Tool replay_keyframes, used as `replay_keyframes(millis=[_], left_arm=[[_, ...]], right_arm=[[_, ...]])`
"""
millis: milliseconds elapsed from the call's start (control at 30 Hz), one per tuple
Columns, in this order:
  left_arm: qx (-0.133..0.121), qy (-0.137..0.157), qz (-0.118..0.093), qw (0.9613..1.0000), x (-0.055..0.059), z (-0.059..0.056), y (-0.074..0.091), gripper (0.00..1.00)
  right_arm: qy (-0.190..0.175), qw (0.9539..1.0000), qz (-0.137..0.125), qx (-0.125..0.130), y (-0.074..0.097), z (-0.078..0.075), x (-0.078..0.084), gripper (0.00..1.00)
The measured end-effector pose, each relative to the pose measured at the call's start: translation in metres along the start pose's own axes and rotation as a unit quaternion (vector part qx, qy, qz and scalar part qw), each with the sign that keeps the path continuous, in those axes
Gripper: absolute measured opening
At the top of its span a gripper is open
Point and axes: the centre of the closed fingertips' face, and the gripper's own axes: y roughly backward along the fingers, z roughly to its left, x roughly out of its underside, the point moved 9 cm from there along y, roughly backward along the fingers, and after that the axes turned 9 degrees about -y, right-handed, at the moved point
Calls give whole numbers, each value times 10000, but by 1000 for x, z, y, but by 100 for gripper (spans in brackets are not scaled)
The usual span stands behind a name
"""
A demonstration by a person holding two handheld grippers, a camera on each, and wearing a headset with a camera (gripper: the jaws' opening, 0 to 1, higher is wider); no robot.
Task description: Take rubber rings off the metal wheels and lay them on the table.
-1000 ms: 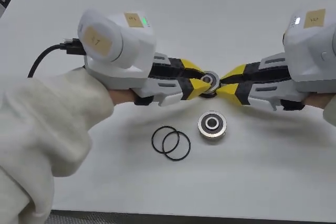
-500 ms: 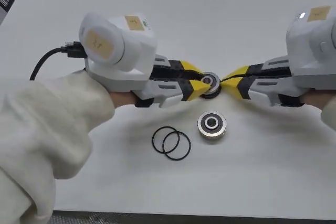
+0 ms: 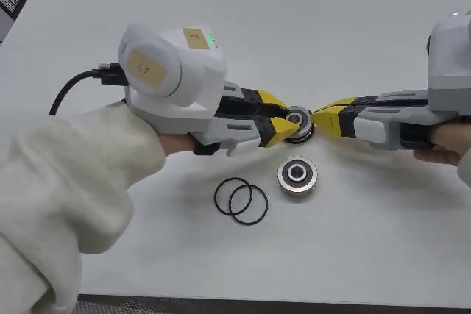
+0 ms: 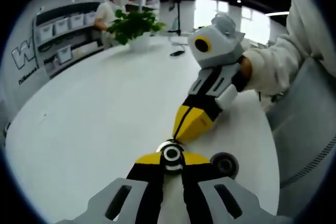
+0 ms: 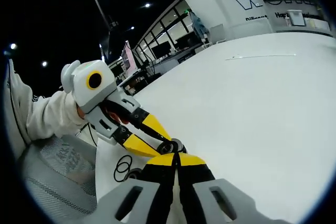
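We clamp one metal wheel (image 3: pixel 299 121) over the white table (image 3: pixel 353 27) in the left gripper (image 3: pixel 289 117), one yellow jaw on either side of it. Our right gripper (image 3: pixel 318 116) meets the wheel's far edge with its jaws pressed together. Just below, a second wheel (image 3: pixel 297 175) lies flat, and beside it two black rubber rings (image 3: pixel 240 199) overlap on the table.

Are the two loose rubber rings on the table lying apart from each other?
No, the rubber rings overlap where they lie on the table.

L gripper (image 3: pixel 285 118): jaws clamped | R gripper (image 3: pixel 319 118): jaws prob. pressed together | tips nearly meeting
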Motion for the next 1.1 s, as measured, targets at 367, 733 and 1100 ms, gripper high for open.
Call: replay_keyframes(millis=[367, 733, 1100], left_arm=[[-7, -36, 81, 10000, 0, -1, 1, 12], [-38, -39, 100, 9999, 1, -2, 2, 13], [-78, -127, 127, 9998, 0, -3, 2, 13]], right_arm=[[-45, 10000, -26, -76, -6, 3, -3, 0], [29, 10000, 3, -68, -7, 7, -2, 0], [-78, 9991, -185, -373, -9, 13, -8, 0]])
